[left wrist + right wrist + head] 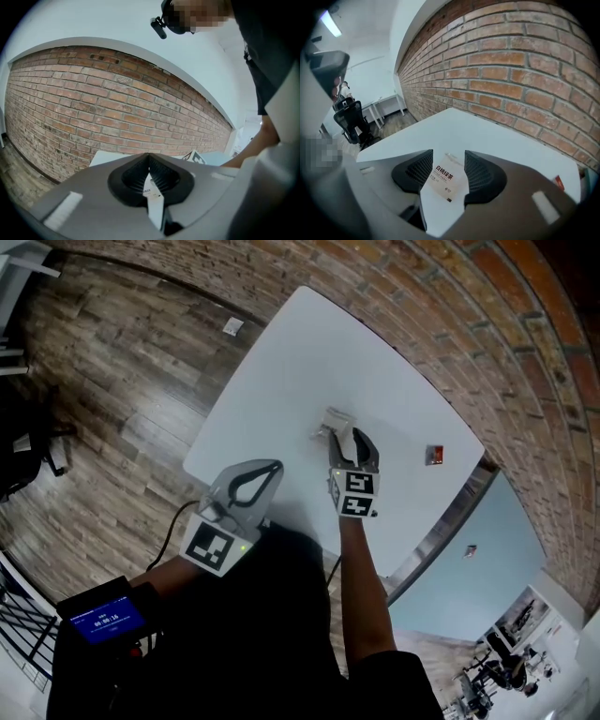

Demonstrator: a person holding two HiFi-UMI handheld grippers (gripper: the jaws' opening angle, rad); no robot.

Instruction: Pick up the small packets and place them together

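On the white table (pixel 309 352) lies a small white packet (pixel 334 422) with black print (pixel 446 182), flat between the two spread fingers of my right gripper (pixel 349 439) (pixel 447 155), which is open and not pressing on it. My left gripper (pixel 274 467) (pixel 149 157) hovers off the table's near edge with its jaws closed tip to tip. A thin white printed packet (pixel 151 194) stands edge-on in the hollow between its pads. A small red-brown packet (pixel 434 455) (pixel 559 182) lies apart, near the table's right edge.
A brick wall (pixel 487 324) runs behind the table. Wooden floor (pixel 112 399) with a small white floor plate (pixel 232 326) lies to the left. A black office chair (pixel 351 122) stands beyond the table's far end. A blue-lit screen (pixel 105 620) sits by my left arm.
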